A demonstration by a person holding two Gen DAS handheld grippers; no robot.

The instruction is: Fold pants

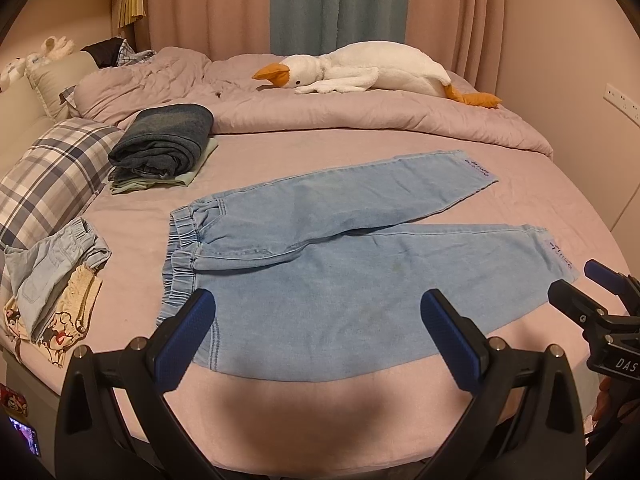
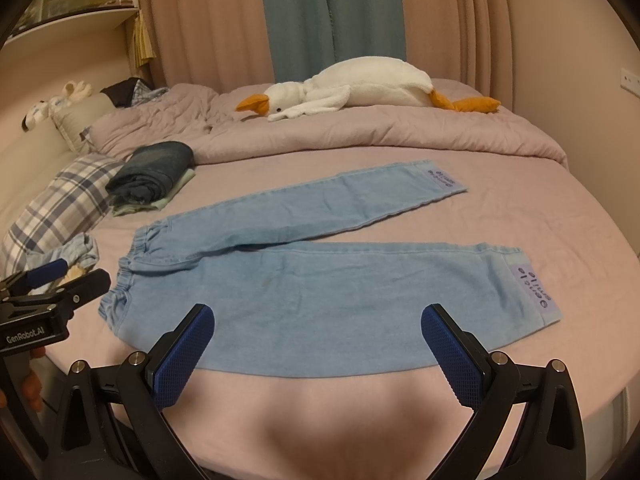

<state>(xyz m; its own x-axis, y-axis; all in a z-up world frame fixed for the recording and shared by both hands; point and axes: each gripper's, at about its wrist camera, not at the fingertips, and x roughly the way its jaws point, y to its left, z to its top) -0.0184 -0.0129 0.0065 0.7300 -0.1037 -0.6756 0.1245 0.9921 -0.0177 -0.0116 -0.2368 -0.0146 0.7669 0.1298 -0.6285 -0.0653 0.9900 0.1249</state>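
Light blue denim pants [image 1: 332, 268] lie spread flat on the pink bed sheet [image 1: 132, 220], elastic waistband to the left, both legs running right with purple patches at the hems. The same pants [image 2: 320, 292] fill the middle of the right wrist view. My left gripper [image 1: 318, 312] hovers open above the near edge of the pants, nothing between its blue pads. My right gripper [image 2: 318, 324] is likewise open over the near leg. Each gripper shows in the other's view: the right gripper [image 1: 580, 288] at the right edge, the left gripper [image 2: 76, 276] at the left edge.
A stack of folded dark jeans [image 1: 168, 140] on a green garment sits at the back left. Folded light clothes [image 1: 52, 280] lie near the left bed edge by a plaid pillow [image 1: 48, 176]. A white plush goose [image 1: 368, 68] rests on the bunched quilt [image 1: 320, 116] behind.
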